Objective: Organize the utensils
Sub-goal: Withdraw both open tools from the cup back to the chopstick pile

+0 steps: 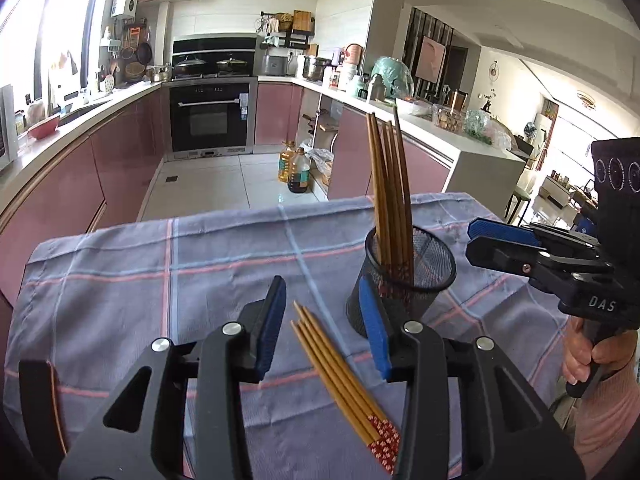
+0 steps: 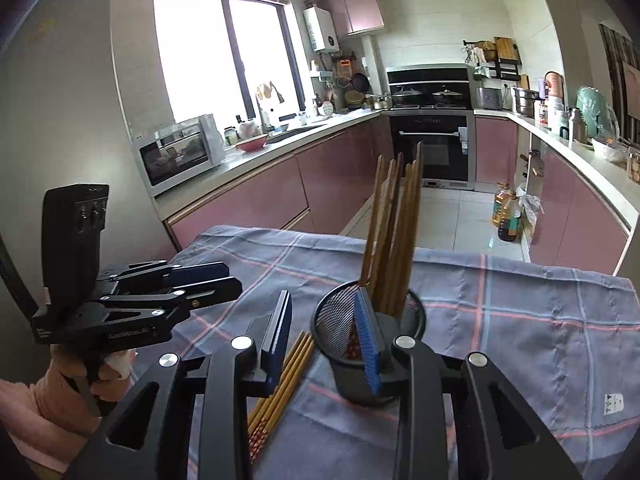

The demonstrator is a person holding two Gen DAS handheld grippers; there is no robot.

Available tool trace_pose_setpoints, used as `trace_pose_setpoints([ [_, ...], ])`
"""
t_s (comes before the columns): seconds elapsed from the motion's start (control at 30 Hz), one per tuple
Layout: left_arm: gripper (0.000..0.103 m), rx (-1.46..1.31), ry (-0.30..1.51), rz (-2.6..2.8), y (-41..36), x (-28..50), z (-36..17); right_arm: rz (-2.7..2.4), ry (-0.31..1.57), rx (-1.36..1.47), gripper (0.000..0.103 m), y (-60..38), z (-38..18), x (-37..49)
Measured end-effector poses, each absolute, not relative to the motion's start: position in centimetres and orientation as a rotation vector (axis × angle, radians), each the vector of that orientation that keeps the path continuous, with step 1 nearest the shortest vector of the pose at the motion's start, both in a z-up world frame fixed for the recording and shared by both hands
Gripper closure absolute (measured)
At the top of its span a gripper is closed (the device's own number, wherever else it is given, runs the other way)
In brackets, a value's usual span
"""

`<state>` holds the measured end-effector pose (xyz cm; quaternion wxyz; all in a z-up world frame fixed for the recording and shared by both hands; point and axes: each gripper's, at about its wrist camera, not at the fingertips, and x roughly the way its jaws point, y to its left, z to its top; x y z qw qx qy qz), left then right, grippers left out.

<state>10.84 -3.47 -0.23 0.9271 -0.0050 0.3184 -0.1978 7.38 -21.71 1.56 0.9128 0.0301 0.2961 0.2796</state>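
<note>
Both my grippers gape wide, empty; left gripper (image 1: 324, 320) straddles four loose chopsticks (image 1: 340, 376) at lower centre, mesh holder (image 1: 404, 280) beside; a careless reach could topple it.

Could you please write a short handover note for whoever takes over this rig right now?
Left gripper: open, empty, poised over the loose chopsticks.
Right gripper: open, empty, just in front of the mesh holder.
Done: a bunch of chopsticks stands upright in the holder on the checked cloth.
Left: a bundle of about four chopsticks lies flat on the cloth beside the holder, red patterned ends toward the person. Probably pick these up and drop them into the holder.
</note>
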Motion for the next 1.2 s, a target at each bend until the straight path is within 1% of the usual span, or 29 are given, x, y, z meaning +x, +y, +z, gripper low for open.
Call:
trace_pose_setpoints([
  [0.07,0.062,-0.01,0.694,-0.396,-3.0,10.3,-1.9,0.589,0.657,0.044,0.069,-20.6,-0.2,6.9],
  [0.23,0.06,-0.001,0.806,-0.373,-2.7,9.4,-6.3,0.589,0.813,0.044,0.069,-18.5,-5.5,7.1],
  [0.37,0.059,-0.032,0.862,-0.361,-2.2,9.1,-8.7,0.582,0.876,0.04,0.069,-17.5,-7.8,7.2],
  [0.53,0.059,-0.043,0.89,-0.351,-1.9,8.6,-10.3,0.566,0.88,0.019,0.069,-16.6,-8.4,6.6],
  [0.8,0.057,-0.042,0.896,-0.348,-2.0,8.3,-10.5,0.538,0.879,-0.043,0.069,-15.8,-8.9,6.2],
  [1.2,0.055,-0.029,0.907,-0.393,-3.4,8.5,-10.2,0.521,0.895,0.002,0.07,-16.9,-9.0,6.5],
])
